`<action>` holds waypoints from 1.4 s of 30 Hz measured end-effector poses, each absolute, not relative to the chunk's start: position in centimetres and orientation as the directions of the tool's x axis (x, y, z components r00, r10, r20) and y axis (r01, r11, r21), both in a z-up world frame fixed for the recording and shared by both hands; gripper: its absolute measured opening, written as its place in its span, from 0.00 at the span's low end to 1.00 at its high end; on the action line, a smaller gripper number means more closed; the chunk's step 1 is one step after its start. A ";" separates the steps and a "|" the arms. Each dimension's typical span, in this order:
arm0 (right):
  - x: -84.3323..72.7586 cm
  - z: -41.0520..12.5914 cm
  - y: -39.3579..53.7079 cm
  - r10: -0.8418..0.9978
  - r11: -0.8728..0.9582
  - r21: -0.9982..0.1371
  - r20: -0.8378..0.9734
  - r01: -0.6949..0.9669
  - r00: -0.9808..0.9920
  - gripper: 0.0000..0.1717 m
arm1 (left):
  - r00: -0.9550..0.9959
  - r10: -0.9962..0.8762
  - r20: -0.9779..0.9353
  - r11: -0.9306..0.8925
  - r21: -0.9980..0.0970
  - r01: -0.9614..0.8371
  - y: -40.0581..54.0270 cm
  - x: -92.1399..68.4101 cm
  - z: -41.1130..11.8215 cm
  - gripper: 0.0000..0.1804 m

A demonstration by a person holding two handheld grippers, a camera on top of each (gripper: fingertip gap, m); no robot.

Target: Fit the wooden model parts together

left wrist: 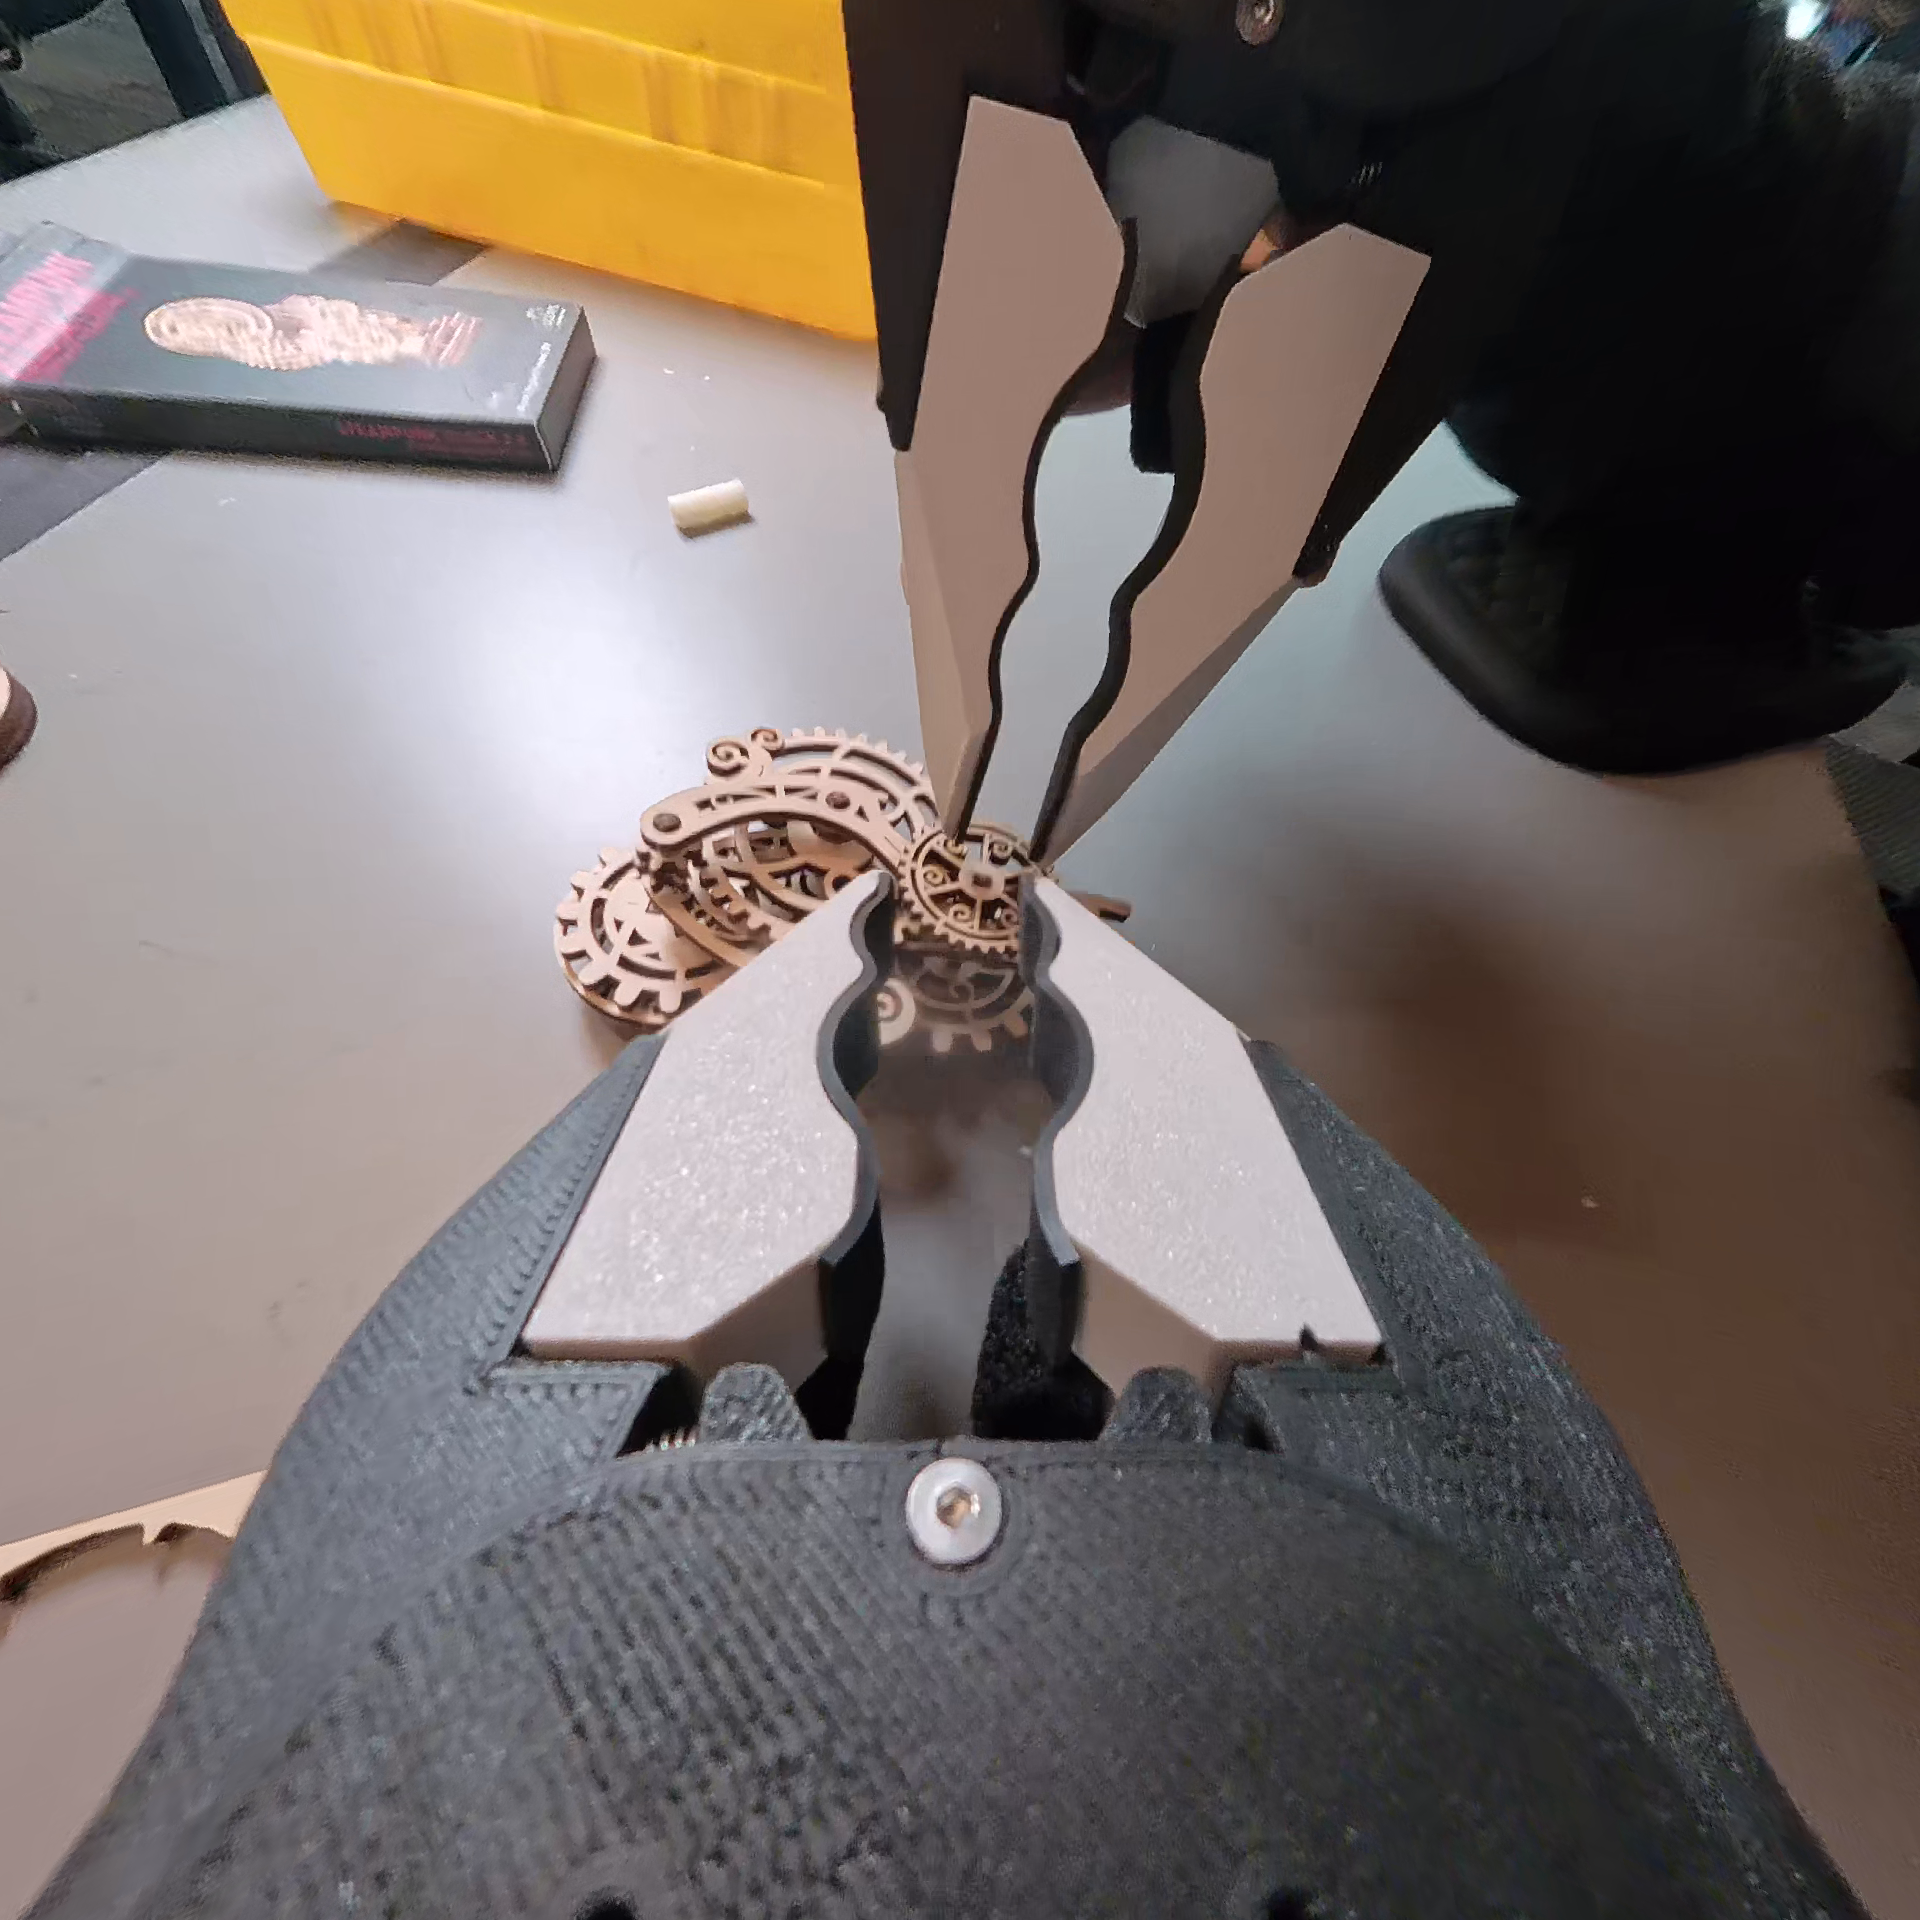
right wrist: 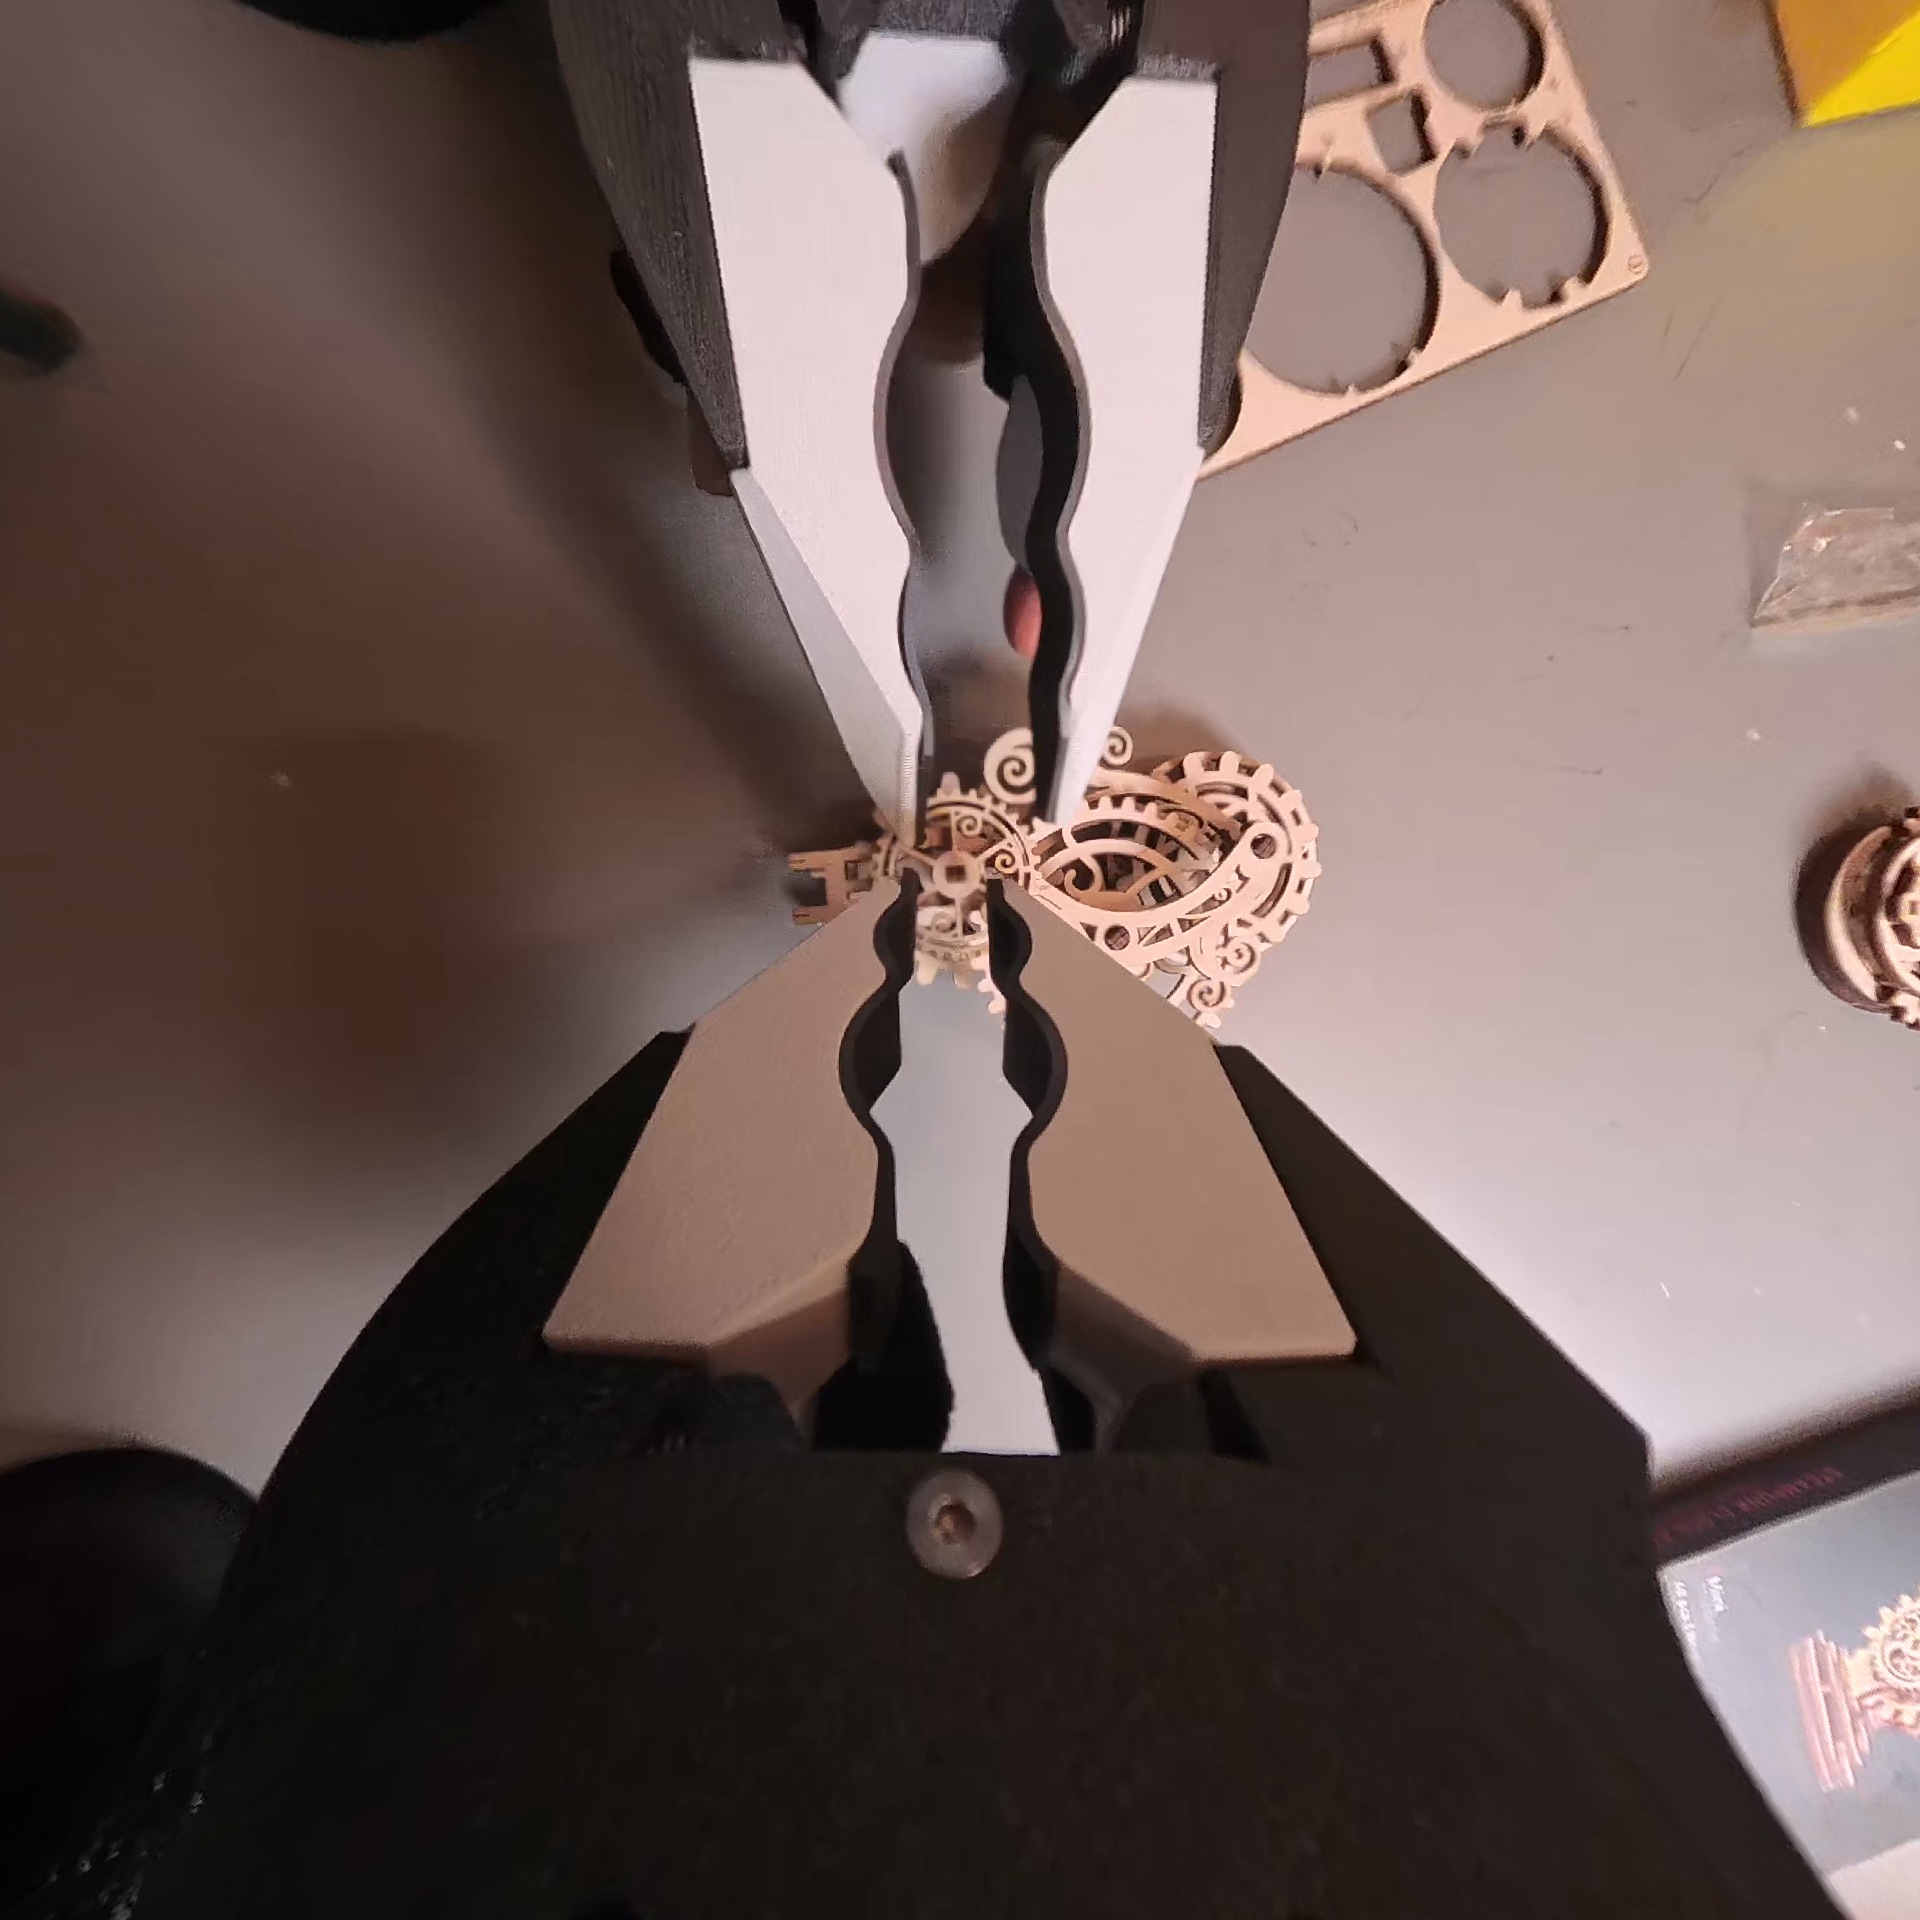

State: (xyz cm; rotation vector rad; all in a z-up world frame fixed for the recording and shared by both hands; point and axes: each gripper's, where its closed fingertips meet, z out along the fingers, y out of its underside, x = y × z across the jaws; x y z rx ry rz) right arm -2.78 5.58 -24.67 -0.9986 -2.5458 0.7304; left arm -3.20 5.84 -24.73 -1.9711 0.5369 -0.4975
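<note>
Wooden model (left wrist: 790, 894) lies flat on the tabletop (left wrist: 312, 831), long axis running sideways, its small gear (left wrist: 971, 894) directly between both tools. Left tool (left wrist: 956, 894) and right tool (right wrist: 951, 914) each straddle that gear from opposite sides, jaws parted; whether their pads press it cannot be told.

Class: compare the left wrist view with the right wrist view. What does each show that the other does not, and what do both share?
Only the left wrist view shows the yellow bin and the small pale cylinder. Only the right wrist view shows the punched-out wooden sheet and a separate round wooden part. Both show the wooden gear model on the grey table, with the left gripper and the right gripper meeting over its small gear.
</note>
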 end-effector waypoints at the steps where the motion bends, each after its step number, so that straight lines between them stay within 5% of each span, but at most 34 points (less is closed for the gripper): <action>1: -2.8 -23.5 5.4 0.707 0.602 -0.601 0.095 0.526 -0.700 0.07 | 0.812 -0.570 0.128 -0.380 -0.917 -0.122 5.8 -3.2 -23.9 0.14; 6: -3.2 -19.0 6.6 0.801 0.498 -0.729 0.181 0.468 -0.571 0.11 | 0.868 -0.473 0.152 -0.235 -0.971 0.041 6.1 -7.4 -19.4 0.18; 11: -2.3 -18.6 8.1 0.940 0.257 -0.874 0.126 0.413 -0.318 0.19 | 0.966 -0.256 0.040 -0.100 -0.995 0.015 3.7 -15.0 -14.0 0.20; 13: -1.0 -18.6 8.5 0.967 0.167 -0.928 0.087 0.334 -0.242 0.00 | 0.988 -0.152 0.006 -0.080 -0.997 -0.006 1.9 -18.0 -12.3 0.19; 15: 0.3 -19.1 9.2 0.984 0.062 -0.958 0.012 0.280 -0.178 0.00 | 0.996 -0.088 0.029 -0.097 -0.995 0.021 0.1 -20.1 -12.0 0.19; 17: 1.0 -18.7 10.3 0.993 -0.006 -0.985 -0.026 0.172 -0.115 0.00 | 0.994 -0.072 0.081 -0.120 -0.990 0.072 -1.3 -20.9 -12.8 0.19; 19: 1.2 -18.9 10.8 0.996 0.009 -0.986 -0.006 0.166 -0.093 0.16 | 0.992 -0.052 0.115 -0.154 -0.982 0.106 -2.1 -20.9 -14.5 0.18; 22: 1.3 -18.4 10.4 0.992 0.018 -0.991 0.001 0.129 -0.129 0.00 | 0.994 -0.036 0.104 -0.233 -0.968 0.092 -3.0 -19.9 -17.6 0.18; 25: 1.2 -18.6 10.0 0.991 -0.026 -0.994 -0.039 0.103 -0.131 0.00 | 0.997 -0.051 0.053 -0.337 -0.941 0.033 -4.1 -18.6 -20.1 0.19; 28: 1.1 -19.1 9.8 0.992 -0.006 -0.993 -0.021 0.117 -0.122 0.12 | 0.997 -0.064 0.033 -0.412 -0.911 0.004 -5.3 -17.6 -22.0 0.20; 32: 1.2 -19.2 9.5 0.992 0.013 -0.993 -0.002 0.117 -0.126 0.12 | 0.998 -0.055 0.017 -0.499 -0.866 -0.012 -7.6 -17.6 -23.9 0.24; 42: 1.5 -17.9 8.9 0.991 0.079 -0.994 0.070 0.076 -0.115 0.10 | 0.922 0.384 -0.036 -0.639 -0.731 0.238 -21.5 -30.8 -25.3 0.28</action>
